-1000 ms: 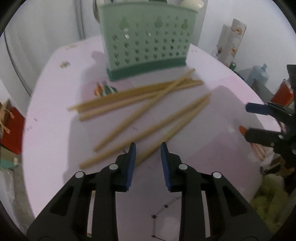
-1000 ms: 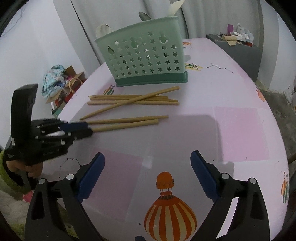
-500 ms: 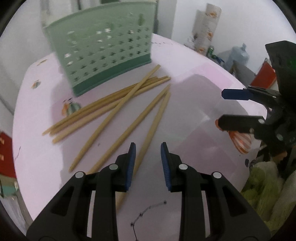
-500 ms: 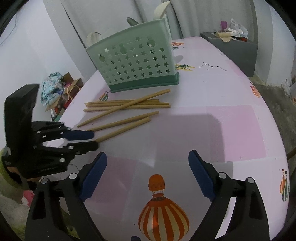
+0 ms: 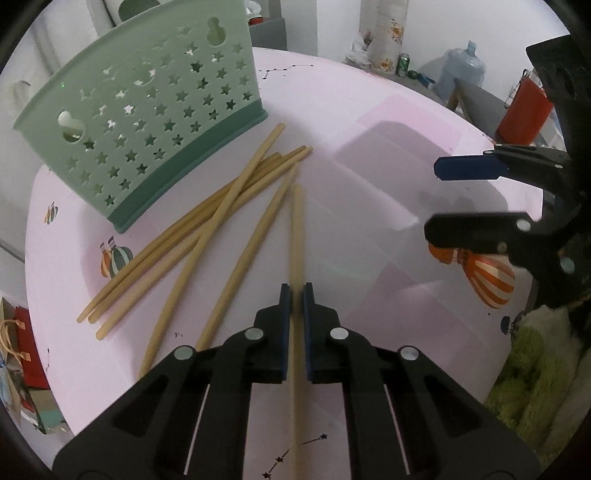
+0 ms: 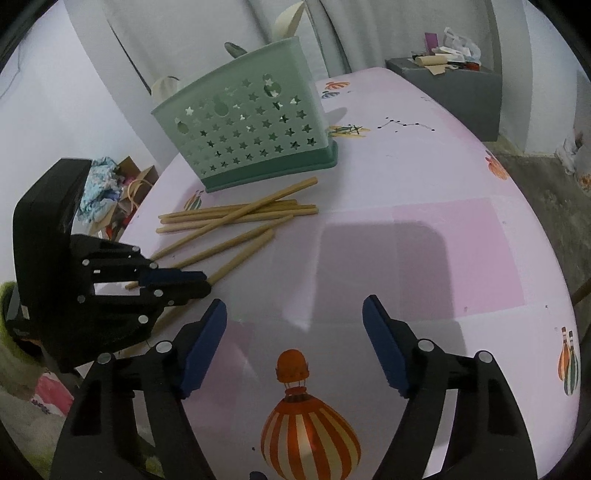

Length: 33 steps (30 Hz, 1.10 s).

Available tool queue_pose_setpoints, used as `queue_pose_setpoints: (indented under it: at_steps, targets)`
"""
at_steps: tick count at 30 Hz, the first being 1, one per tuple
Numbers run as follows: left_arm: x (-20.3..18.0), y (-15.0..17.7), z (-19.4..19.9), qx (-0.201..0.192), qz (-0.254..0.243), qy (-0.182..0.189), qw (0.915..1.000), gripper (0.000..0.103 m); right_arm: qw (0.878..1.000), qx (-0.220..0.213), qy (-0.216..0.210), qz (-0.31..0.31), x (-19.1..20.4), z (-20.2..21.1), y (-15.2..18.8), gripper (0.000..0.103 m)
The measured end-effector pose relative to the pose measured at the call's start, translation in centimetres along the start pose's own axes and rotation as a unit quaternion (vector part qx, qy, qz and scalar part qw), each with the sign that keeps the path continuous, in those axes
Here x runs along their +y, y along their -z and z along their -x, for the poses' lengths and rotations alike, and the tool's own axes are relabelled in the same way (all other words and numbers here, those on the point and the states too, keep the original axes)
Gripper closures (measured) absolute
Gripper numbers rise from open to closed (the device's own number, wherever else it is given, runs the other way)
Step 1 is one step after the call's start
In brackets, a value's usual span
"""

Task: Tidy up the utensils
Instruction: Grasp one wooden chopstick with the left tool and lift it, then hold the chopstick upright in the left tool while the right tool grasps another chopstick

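Note:
Several tan chopsticks (image 5: 229, 206) lie loose on the pink table (image 5: 369, 129) in front of a green star-punched utensil caddy (image 5: 147, 122). My left gripper (image 5: 295, 291) is shut on one chopstick (image 5: 295, 229), which runs straight out between its blue pads towards the caddy. The right wrist view shows the same grip (image 6: 201, 282) at the left, the chopstick (image 6: 240, 258) pointing out of it. My right gripper (image 6: 295, 310) hovers over bare table with its jaws closing and nothing between them. It also appears at the right (image 5: 439, 199).
Cream and grey utensil handles (image 6: 288, 22) stick out of the caddy (image 6: 251, 136). A striped balloon print (image 6: 306, 432) lies under the right gripper. Off the table are a red bag (image 5: 524, 118), a water jug (image 5: 461, 70), a grey cabinet (image 6: 458, 96) and floor clutter (image 6: 107, 184).
The left gripper swung to line up with the rightmost chopstick and shut on it. The right gripper's jaws have narrowed somewhat; it stayed in place.

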<state>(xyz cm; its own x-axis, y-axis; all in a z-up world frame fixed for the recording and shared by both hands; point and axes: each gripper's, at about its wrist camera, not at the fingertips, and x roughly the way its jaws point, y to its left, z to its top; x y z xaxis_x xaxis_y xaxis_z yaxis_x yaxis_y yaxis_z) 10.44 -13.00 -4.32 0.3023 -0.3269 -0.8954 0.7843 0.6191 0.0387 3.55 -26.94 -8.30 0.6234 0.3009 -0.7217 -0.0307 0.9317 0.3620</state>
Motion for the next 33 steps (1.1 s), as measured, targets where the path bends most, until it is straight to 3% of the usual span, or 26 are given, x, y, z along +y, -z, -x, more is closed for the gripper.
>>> queue_pose_setpoints:
  at_steps: [8,13,17,21,24,29,33]
  targets:
    - [1.8,1.6,3.6,-0.054,0.056,-0.003,0.9970,0.098,1.000,-0.020,-0.011,-0.014,-0.6,0.9,-0.9,0.039]
    - [3.7,3.5,6.5,-0.104,0.124,-0.008,0.9868,0.098,0.997,-0.019,-0.063,-0.045,-0.5,0.6,-1.8,0.046]
    - [6.4,5.6,8.6,-0.151,0.208,-0.014,0.9663,0.098,0.992,-0.007,-0.110,-0.063,0.5,-0.5,-3.0,0.054]
    - [8.6,7.4,10.2,-0.187,0.270,-0.029,0.9441,0.098,0.992,0.000,-0.125,-0.021,3.4,-1.6,-4.4,0.059]
    - [9.9,8.8,11.0,-0.209,0.301,-0.045,0.9292,0.098,0.982,0.036,-0.178,-0.048,4.7,-3.5,-5.2,0.059]
    - [11.3,10.2,11.6,-0.232,0.335,-0.046,0.9120,0.098,0.974,0.077,-0.193,-0.089,5.8,-6.5,-5.9,0.060]
    - [11.8,11.0,11.4,-0.232,0.341,-0.046,0.9098,0.098,0.980,0.091,-0.169,-0.057,7.9,-7.8,-6.6,0.060]
